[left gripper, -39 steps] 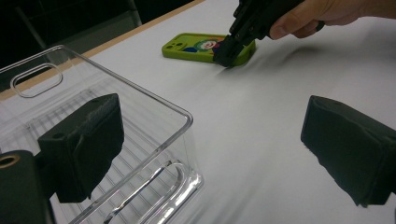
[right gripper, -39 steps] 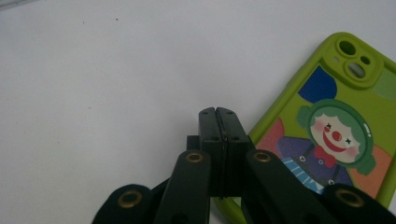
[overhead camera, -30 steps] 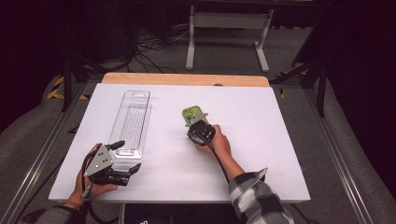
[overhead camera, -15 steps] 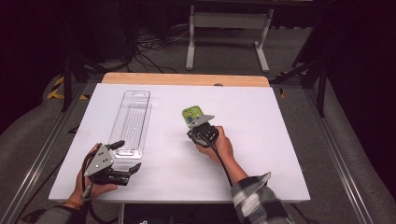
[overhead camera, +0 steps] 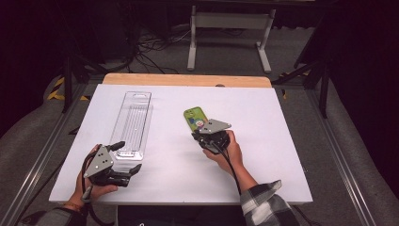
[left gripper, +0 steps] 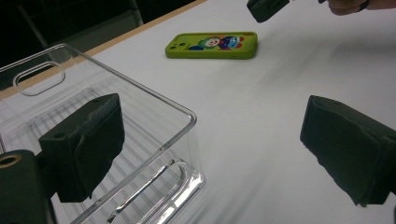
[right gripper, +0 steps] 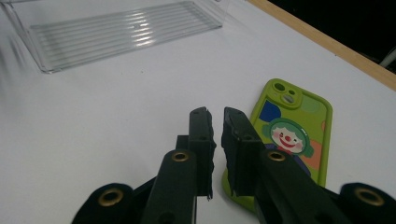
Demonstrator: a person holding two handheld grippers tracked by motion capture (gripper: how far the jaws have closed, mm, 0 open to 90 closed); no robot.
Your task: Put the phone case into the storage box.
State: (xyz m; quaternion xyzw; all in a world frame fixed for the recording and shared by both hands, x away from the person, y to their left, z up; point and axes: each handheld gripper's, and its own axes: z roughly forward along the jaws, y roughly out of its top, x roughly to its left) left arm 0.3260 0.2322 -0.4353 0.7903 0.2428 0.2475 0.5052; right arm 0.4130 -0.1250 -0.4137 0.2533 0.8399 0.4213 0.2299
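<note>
Phone case: a lime-green phone case with a cartoon clown print (overhead camera: 195, 117) lies flat on the white table (overhead camera: 282, 141), a little right of centre in the high view. Its near end is covered there by the right gripper's grey plate.

Phone case, close up: in the right gripper view the lime-green phone case with a cartoon clown print (right gripper: 292, 126) sits at right of centre. Its lower edge is hidden behind the jaw on that side, so whether the jaw touches it cannot be told.

Right gripper: the right gripper (overhead camera: 207, 136) sits at the case's near end in the high view. In its own view the right gripper (right gripper: 215, 122) has its jaws drawn nearly together with a thin gap, nothing between them, the tips just left of the case.

Left gripper: the left gripper (overhead camera: 126, 157) lies at the lower left of the high view, at the near end of the tray. In its own view the left gripper (left gripper: 212, 133) has its jaws spread wide and grasps nothing; the jaw at right is cut off by the frame edge.

Tray: a long clear plastic tray with a ribbed floor (overhead camera: 134, 122) lies left of centre in the high view. In the left gripper view the jaw at left shows through the tray's wall (left gripper: 154, 100), blurred by reflections; whether it touches the plastic is unclear.

Hands: the person's fingers around both grippers are mostly hidden by the tools.
</note>
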